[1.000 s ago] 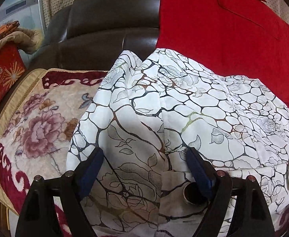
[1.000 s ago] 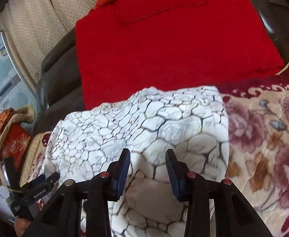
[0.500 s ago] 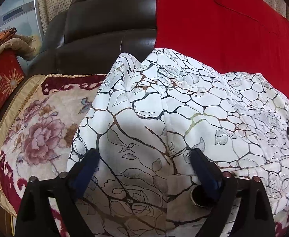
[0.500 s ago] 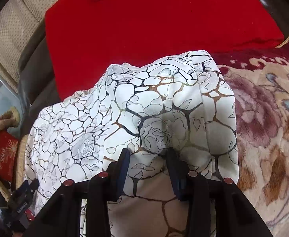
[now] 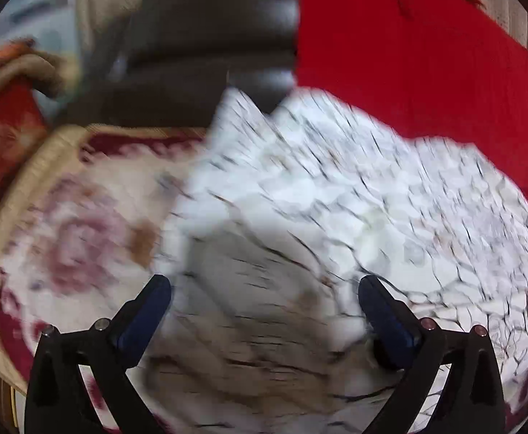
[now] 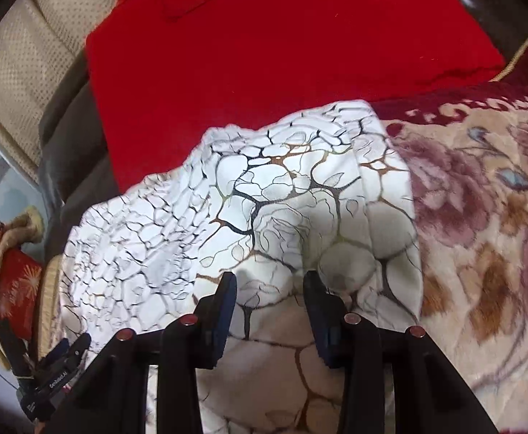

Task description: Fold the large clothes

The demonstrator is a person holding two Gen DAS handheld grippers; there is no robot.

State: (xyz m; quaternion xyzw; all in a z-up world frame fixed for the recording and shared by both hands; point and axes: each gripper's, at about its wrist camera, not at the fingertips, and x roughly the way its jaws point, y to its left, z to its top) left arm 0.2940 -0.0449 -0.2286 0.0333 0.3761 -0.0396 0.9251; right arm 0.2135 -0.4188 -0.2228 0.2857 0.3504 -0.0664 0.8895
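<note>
Dark sofa [image 5: 206, 47] with flowered blanket [image 6: 488, 224] and red cloth [image 6: 282, 54] behind. White patterned garment [image 6: 300, 195] lies just ahead of and under both jaws. Left gripper [image 5: 264, 293] jaws have just been opening, now wide, nothing pinched; right gripper [image 6: 269, 282] jaws half open, grip on cloth cannot tell. Next I think: take edge w/ both, lift evenly, fold flat.

- Your left gripper [image 5: 264, 300] has just been opening; its jaws now stand wide, with the white patterned garment [image 5: 336, 195] lying loose between them, not pinched.
- Your left wrist view has gone blurred.
- In your right wrist view, the garment's folded edge [image 6: 390, 195] sits lower than half a second ago.
</note>
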